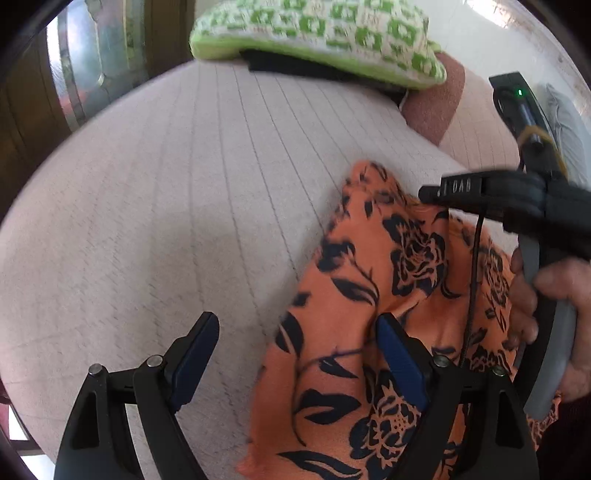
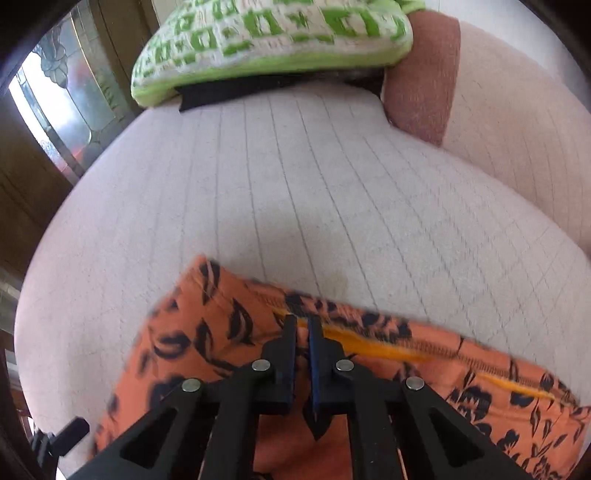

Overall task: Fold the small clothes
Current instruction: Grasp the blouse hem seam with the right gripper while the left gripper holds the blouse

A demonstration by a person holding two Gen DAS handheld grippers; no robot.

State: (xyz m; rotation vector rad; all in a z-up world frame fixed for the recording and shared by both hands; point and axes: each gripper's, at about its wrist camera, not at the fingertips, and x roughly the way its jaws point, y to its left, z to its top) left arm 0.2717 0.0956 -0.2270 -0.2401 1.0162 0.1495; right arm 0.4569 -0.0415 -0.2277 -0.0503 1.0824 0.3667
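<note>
An orange garment [image 2: 207, 343] with a black floral print lies rumpled on a pale quilted cushion [image 2: 295, 192], its lower part cut off. The right tongs [image 2: 303, 325] pinch its stitched hem; the left tongs [image 1: 295, 332] gape above it, gripping nothing.

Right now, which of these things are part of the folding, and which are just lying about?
Part of the folding:
- orange flowered garment
- right gripper, fingers shut at the garment's edge
- left gripper, fingers open

Just lying about:
- green patterned cushion
- reddish-brown cushion
- sofa, the work surface
</note>
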